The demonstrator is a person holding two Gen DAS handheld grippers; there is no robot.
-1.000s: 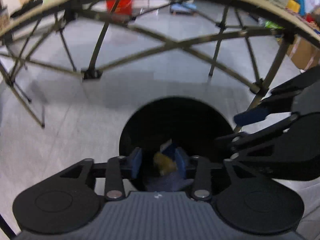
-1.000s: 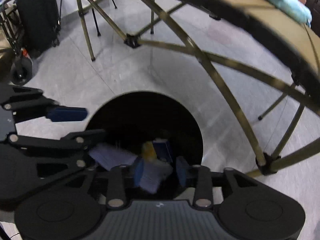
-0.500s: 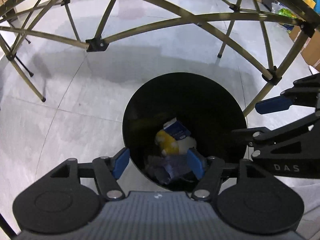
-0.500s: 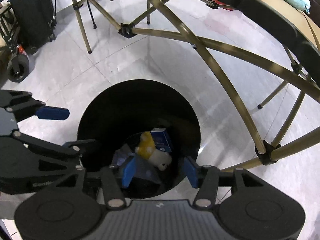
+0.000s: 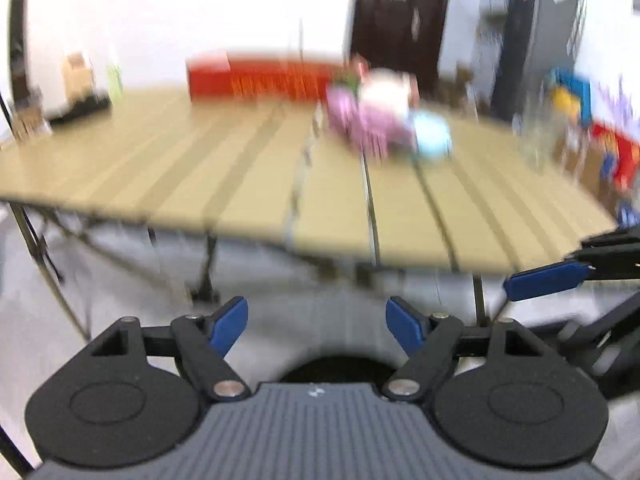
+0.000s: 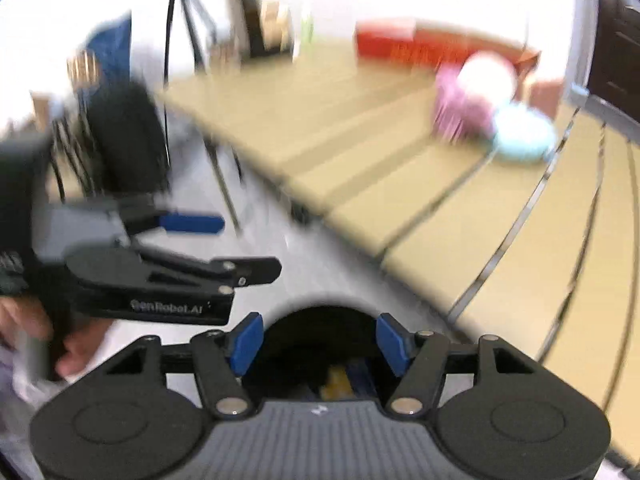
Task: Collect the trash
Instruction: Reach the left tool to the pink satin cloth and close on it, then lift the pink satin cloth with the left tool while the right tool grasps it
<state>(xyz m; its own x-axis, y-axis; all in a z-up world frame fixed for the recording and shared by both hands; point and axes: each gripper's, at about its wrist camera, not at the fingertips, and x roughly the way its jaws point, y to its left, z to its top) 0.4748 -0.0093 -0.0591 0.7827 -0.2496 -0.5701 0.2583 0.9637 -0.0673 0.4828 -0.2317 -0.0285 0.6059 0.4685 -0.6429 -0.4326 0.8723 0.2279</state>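
Claws over the round black trash bin (image 6: 320, 332): my left claw (image 5: 316, 322) and my right claw (image 6: 316, 340) both hang above its dark mouth, jaws opening, nothing between the blue pads of either. Both frames are heavily motion-blurred.

Inside the bin, seen through my right claw, lies the collected trash (image 6: 340, 380), a yellow scrap beside something dark blue; more than that I cannot make out. From the left wrist view only the bin's black rim shows, just under my left claw.

Beyond the bin stretches the tan slatted folding tabletop (image 5: 240, 168), its dark metal legs standing on the pale grey floor (image 5: 48, 320) behind the bin. Far from the bin on that tabletop sits a cluster of soft things: a pink-and-white bundle (image 5: 372, 116) touching a light blue round object (image 5: 432, 136). Behind them, farther still from the bin, is a long red box (image 5: 260, 78).

My left hand (image 6: 36, 336) grips its tool's handle, left of the bin in the right wrist view.
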